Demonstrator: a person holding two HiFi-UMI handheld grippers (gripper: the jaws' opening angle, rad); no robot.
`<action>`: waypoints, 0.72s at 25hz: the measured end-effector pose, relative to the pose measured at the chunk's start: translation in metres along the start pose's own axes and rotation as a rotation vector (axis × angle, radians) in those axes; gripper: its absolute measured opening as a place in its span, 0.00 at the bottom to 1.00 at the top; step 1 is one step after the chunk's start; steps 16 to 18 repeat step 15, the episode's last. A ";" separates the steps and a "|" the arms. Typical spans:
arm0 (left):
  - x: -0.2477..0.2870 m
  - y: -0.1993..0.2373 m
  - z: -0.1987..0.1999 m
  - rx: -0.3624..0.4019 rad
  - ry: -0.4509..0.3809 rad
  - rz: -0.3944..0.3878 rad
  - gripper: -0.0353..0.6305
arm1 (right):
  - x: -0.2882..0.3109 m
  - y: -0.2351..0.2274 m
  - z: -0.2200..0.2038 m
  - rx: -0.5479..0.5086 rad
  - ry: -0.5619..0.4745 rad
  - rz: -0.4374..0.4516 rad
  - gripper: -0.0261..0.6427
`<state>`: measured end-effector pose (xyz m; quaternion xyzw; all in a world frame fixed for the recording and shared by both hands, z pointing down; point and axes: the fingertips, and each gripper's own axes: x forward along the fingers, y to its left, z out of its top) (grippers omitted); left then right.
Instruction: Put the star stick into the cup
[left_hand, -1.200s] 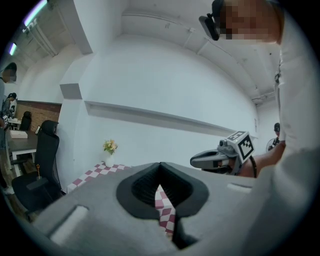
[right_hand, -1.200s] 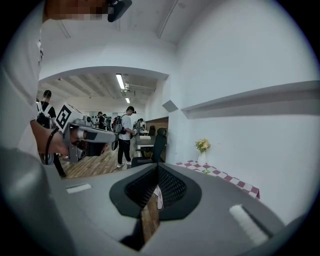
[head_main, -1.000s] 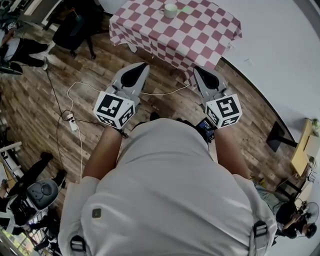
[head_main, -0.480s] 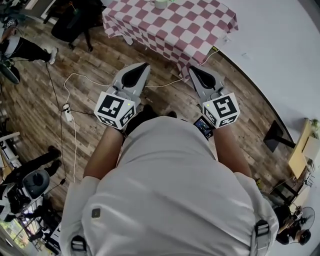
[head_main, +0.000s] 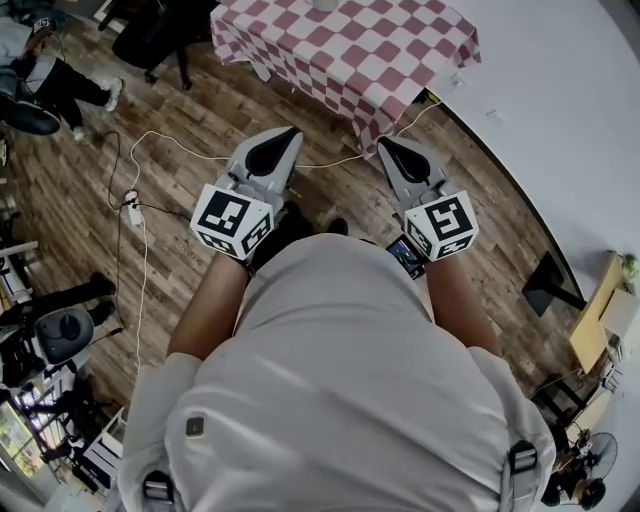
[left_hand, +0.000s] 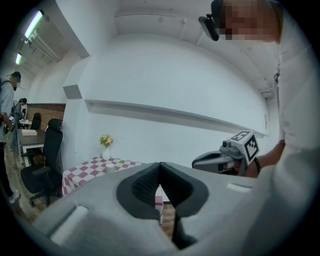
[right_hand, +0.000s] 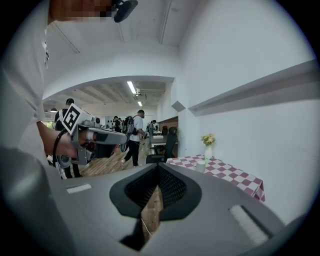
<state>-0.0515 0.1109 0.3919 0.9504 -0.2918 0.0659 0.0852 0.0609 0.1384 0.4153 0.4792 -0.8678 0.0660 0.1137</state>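
Observation:
The white cup (right_hand: 200, 165) stands on a red-and-white checked table (right_hand: 227, 173) some way ahead; in the head view only its lower rim (head_main: 322, 4) shows at the top edge. A small green thing (right_hand: 205, 159), maybe the star stick, lies on the cloth just behind the cup, too small to tell. My left gripper (head_main: 281, 139) and right gripper (head_main: 391, 148) are held side by side over the wooden floor, short of the table (head_main: 350, 50). Both have their jaws shut with nothing between them.
A vase of flowers (right_hand: 208, 148) stands at the table's back by the white wall. A white cable (head_main: 200, 140) and a power strip (head_main: 131, 209) lie on the floor at the left. Black office chairs (left_hand: 42, 162) and several people stand further left.
The table and cup have slid toward the top edge of the head view, with the cup now almost out of frame. Both grippers keep their pose, shut and empty.

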 end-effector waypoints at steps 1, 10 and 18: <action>0.000 -0.002 0.000 0.001 0.000 0.003 0.06 | -0.002 0.000 -0.001 0.000 0.000 0.002 0.05; 0.003 -0.019 0.001 0.008 -0.007 0.003 0.06 | -0.020 -0.005 0.000 -0.005 -0.014 -0.005 0.05; 0.005 -0.023 0.003 0.013 -0.010 -0.001 0.06 | -0.024 -0.005 0.002 -0.006 -0.024 -0.005 0.05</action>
